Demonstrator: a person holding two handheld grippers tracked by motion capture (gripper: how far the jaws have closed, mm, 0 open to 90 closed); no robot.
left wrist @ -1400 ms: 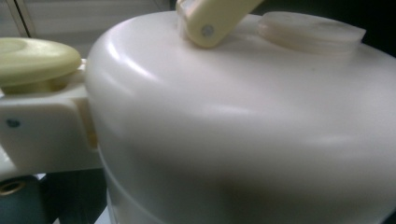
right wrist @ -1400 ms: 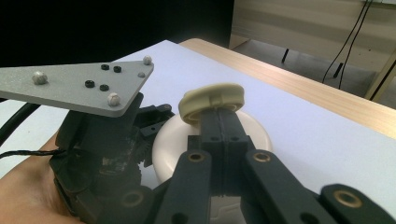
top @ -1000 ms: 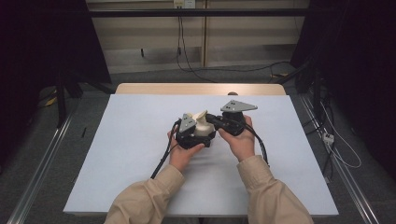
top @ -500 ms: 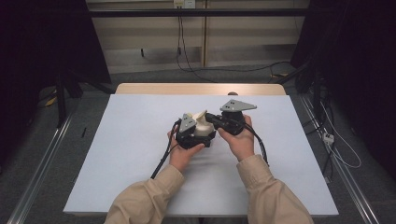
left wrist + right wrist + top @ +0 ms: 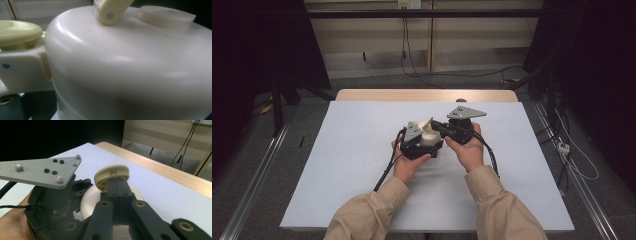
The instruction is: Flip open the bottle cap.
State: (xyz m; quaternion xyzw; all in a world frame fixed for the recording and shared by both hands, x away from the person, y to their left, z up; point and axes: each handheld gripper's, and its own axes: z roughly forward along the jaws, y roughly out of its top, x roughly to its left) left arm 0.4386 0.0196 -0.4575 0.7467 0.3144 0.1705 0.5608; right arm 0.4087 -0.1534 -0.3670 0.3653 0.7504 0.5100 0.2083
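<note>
While looking from above, two hands meeting mid tabletop [image 5: 362, 150] around a small cream container [image 5: 430, 136], details hidden. Seen along the right hand-held gripper [image 5: 117, 182]: jaws pressed together, pinching the container's cream ring handle [image 5: 111, 177]. Seen from the left hand-held gripper [image 5: 414, 142]: cream dome close up, round cap [image 5: 167, 17] on top, own jaws unseen, spread impossible to tell

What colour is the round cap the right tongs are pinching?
Pale yellow cap, clearest in the right gripper view.
</note>
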